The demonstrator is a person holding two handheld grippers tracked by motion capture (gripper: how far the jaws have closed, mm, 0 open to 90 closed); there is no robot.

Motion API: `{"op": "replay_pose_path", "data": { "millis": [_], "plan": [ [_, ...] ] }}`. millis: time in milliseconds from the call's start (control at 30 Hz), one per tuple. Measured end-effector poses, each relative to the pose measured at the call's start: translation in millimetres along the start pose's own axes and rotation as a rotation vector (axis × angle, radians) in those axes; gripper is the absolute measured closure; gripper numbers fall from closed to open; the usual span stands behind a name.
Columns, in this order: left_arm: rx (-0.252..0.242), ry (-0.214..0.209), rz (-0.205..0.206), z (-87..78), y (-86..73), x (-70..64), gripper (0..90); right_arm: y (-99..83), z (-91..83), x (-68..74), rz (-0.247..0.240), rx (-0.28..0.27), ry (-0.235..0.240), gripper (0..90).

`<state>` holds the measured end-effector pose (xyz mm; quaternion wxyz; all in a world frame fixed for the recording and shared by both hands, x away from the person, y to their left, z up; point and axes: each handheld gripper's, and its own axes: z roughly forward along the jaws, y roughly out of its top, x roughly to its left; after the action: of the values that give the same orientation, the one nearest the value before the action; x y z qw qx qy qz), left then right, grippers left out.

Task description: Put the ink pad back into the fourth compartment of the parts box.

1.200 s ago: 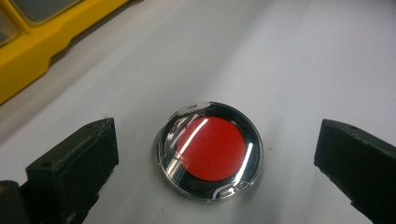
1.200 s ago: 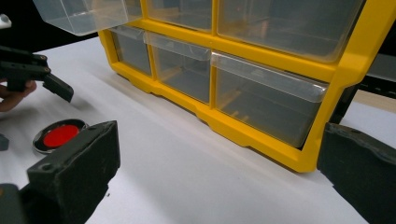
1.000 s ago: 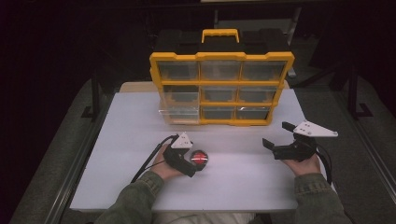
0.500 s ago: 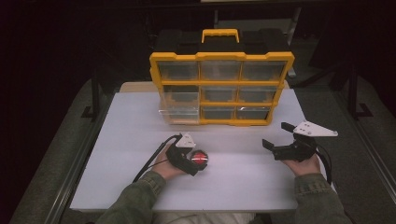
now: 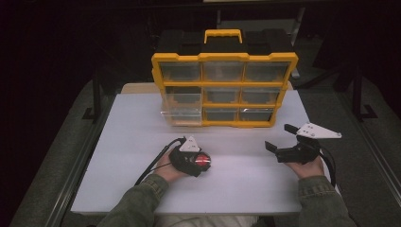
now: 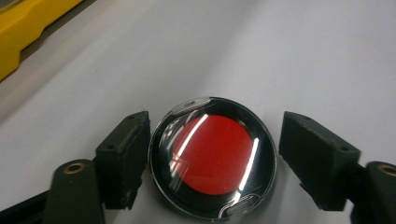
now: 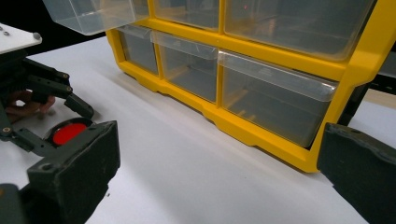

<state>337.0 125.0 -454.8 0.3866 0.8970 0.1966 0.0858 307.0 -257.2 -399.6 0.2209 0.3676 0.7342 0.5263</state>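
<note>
Left gripper view | left tongs (image 6: pixel 212 161) wide around red disc (image 6: pixel 214 156) (no readable label) | right tongs (image 7: pixel 219 177) wide

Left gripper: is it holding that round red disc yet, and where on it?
Not gripped: the left gripper is open around the round red disc on the table; a gap shows at one jaw.

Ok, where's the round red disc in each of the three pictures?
High view: red disc at the left tongs, on the white table, left of centre.
Left gripper view: disc bottom centre, between the two jaws.
Right gripper view: disc at far left, low.
Shared landmark: the yellow drawer organizer.
</note>
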Motion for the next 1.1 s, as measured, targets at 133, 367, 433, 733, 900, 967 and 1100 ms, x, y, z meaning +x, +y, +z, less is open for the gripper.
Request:
{"op": "replay_pose_path", "data": {
  "millis": [133, 367, 433, 733, 900, 967, 1100],
  "plan": [
    [0.015, -0.010, -0.036, -0.5, 1.7, 2.5, 29.3, 0.0, -0.2, -0.1, -0.001, -0.001, -0.001, 0.0],
    [0.034, 0.005, -0.004, -0.5, 4.2, -1.2, 29.7, -0.1, 0.2, -0.6, 0.003, 0.000, 0.002, 0.0],
    [0.040, -0.001, 0.018, -2.0, 6.1, -4.0, 29.7, -0.1, 0.2, -0.4, 0.004, 0.000, 0.003, 0.0],
    [0.027, -0.058, 0.022, -14.9, 17.3, -7.6, 29.9, -0.2, -0.5, -1.7, 0.009, 0.001, 0.001, 0.0],
    [0.003, -0.070, 0.027, -27.5, 25.5, -8.9, 29.9, -0.2, -0.4, -1.6, 0.008, 0.001, 0.002, 0.0],
    [-0.009, -0.077, 0.024, -33.5, 28.0, -8.7, 29.9, -0.3, -0.1, -1.8, 0.008, 0.002, 0.002, 0.0],
    [-0.005, -0.084, 0.014, -38.3, 28.9, -6.1, 29.8, -0.4, 0.2, -1.9, 0.009, 0.002, 0.003, 0.0]
  ]
}}
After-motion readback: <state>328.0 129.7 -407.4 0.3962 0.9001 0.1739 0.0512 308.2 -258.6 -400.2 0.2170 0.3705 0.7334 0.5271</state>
